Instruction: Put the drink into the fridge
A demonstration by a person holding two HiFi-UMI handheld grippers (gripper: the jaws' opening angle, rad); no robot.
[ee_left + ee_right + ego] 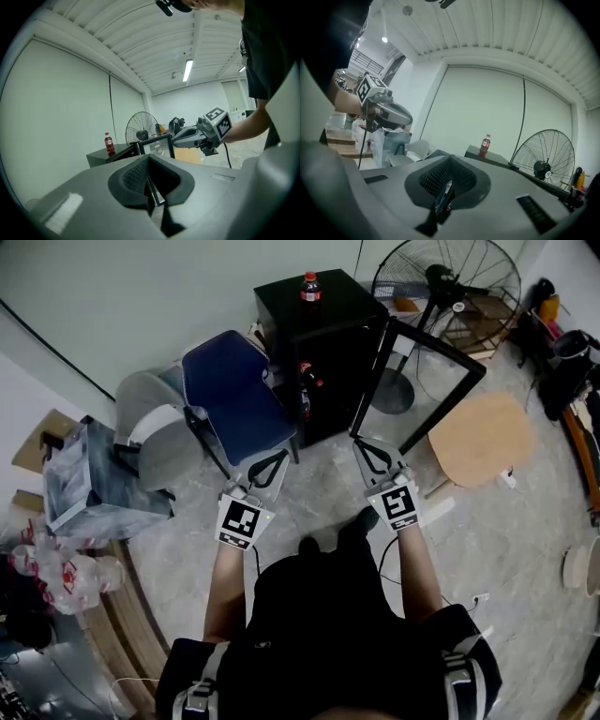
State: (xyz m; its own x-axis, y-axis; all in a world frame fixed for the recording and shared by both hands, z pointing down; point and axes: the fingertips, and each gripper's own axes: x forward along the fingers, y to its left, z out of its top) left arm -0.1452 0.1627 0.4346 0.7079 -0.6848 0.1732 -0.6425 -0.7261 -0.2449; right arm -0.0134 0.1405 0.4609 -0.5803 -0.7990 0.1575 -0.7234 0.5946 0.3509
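The left forearm [225, 582] and right forearm [419, 568] reach forward side by side. The left gripper [272, 463] and right gripper [367, 454] point away, slightly below level (marker cubes [242, 521] uppermost), jaws closed together, both empty.

Blue chair [234, 395] noted centre left, grey chair [155, 427] just beside it, further left. Standing fan [450, 282] seen far right. Round wooden stool [481, 439] placed nearer, right. Wrapped bottles [56, 573] recorded near left.
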